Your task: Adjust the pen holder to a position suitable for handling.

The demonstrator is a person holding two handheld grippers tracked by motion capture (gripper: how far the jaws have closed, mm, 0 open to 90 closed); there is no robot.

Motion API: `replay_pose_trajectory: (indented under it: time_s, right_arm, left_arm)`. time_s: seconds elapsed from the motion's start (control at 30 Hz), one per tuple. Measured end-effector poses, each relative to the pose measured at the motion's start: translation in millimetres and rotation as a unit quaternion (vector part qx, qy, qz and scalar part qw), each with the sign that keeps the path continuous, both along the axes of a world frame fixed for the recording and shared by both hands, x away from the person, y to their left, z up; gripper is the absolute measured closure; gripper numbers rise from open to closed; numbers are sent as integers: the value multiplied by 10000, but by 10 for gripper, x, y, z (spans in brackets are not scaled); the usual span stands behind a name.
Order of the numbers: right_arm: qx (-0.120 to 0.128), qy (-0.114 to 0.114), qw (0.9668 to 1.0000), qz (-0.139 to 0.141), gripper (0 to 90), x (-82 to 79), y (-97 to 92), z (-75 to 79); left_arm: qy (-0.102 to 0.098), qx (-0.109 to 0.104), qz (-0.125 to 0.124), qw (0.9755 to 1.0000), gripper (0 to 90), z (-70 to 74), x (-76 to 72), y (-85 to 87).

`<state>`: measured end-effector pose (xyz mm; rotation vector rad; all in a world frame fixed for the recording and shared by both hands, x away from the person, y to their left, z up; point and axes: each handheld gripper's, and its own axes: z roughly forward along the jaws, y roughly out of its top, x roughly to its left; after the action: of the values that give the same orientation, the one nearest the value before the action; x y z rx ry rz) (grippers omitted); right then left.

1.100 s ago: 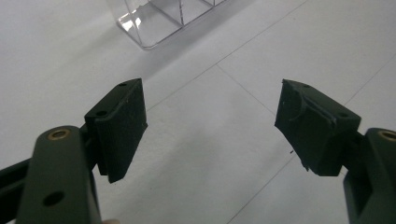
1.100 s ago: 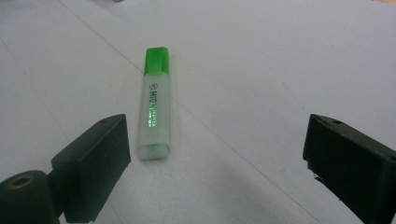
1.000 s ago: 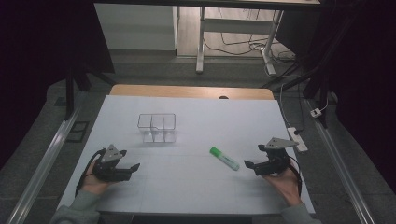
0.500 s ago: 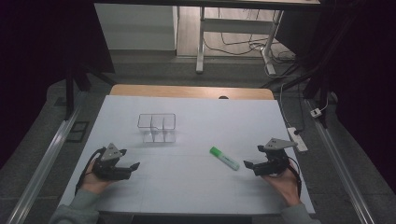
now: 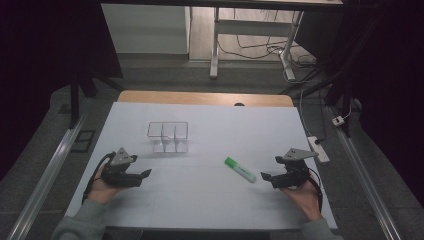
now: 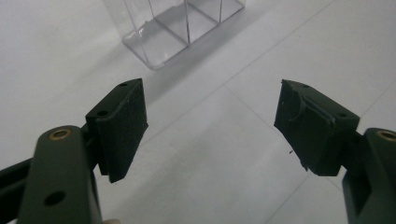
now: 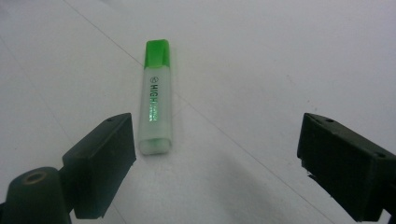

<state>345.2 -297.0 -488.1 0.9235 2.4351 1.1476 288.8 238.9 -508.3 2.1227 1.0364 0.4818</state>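
A green highlighter (image 5: 240, 169) lies flat on the white table, right of centre; in the right gripper view the highlighter (image 7: 156, 95) points away, its green cap at the far end. My right gripper (image 5: 266, 177) rests just right of it, open and empty, its jaws wide apart (image 7: 212, 163) with the pen's near end by the left jaw. A clear plastic divided box (image 5: 168, 136) stands upright left of centre. My left gripper (image 5: 145, 175) sits at the front left, open with nothing between its jaws (image 6: 210, 123); the clear box (image 6: 173, 28) is ahead of it.
The white table (image 5: 210, 200) has a wooden strip along its far edge. A power strip (image 5: 318, 148) and cable lie on the floor to the right. Metal rails run along both sides of the table.
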Motion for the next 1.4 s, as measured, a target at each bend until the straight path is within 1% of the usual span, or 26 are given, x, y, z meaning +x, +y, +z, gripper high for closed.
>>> replay_pose_trajectory:
  time_s: [0.03,0.23,0.37,0.4,0.43,0.5,0.57,0.6,0.67,0.7,0.77,0.9,0.97,1.1,1.13,1.17,1.2,1.23,1.27,1.3,1.33,1.37,1.4]
  right_arm:
    - [-6,6,10000,-3,116,0,2,-3]
    - [-24,11,10000,22,119,2,11,-9]
    - [-27,13,10000,14,123,4,14,-13]
    - [-29,13,10000,13,125,4,15,-13]
    - [-32,10,10000,10,125,3,15,-13]
    - [-37,7,10000,0,126,3,15,-12]
    - [-38,4,10000,-1,127,3,15,-12]
    - [-21,7,10000,-9,128,4,13,-14]
    - [-22,10,10000,-22,129,6,11,-15]
    - [-20,17,10000,-27,130,7,10,-16]
    - [-32,18,10000,-28,132,6,8,-15]
    - [-17,6,10000,-25,133,4,10,-15]
    - [-21,4,10000,-24,133,3,12,-15]
    - [-26,12,10000,-26,135,6,9,-16]
    - [-25,17,10000,-32,135,6,9,-16]
    - [-24,18,10000,-33,135,6,8,-16]
    - [-23,20,10000,-36,136,5,8,-15]
    - [-23,20,10000,-36,136,5,8,-15]
    - [-25,12,10000,-33,136,4,9,-15]
    - [-24,11,10000,-32,137,2,10,-15]
    - [-28,8,10000,-34,136,1,11,-15]
    - [-31,7,10000,-34,136,1,12,-15]
    - [-29,9,10000,-34,137,1,12,-15]
  left_arm:
    - [-3,43,0,10000,248,23,39,-9]
    - [50,53,58,10000,252,30,121,-7]
    - [109,33,174,9998,260,18,195,24]
    - [132,32,246,9996,262,19,236,43]
    - [132,32,246,9996,263,19,236,43]
    - [148,28,327,9994,273,20,298,69]
    - [162,24,370,9992,275,21,323,73]
    - [162,51,387,9991,280,24,360,74]
    - [164,91,386,9991,292,25,374,73]
    - [175,142,399,9989,296,18,421,65]
    - [173,186,421,9988,308,14,461,64]
    - [187,176,468,9986,333,8,529,78]
    - [211,168,535,9982,359,-1,595,104]
    - [230,141,592,9979,417,-17,647,125]
    - [250,185,600,9977,436,-26,674,124]
    - [250,185,600,9977,460,-26,674,124]
    - [226,200,611,9977,488,-28,691,121]
    - [219,208,615,9977,488,-27,703,117]
    - [204,275,615,9975,544,-27,731,107]
    - [201,326,622,9973,580,-29,745,97]
    - [201,326,622,9973,610,-29,745,97]
    - [193,415,614,9971,638,-33,762,87]
    - [188,462,610,9969,666,-40,781,80]
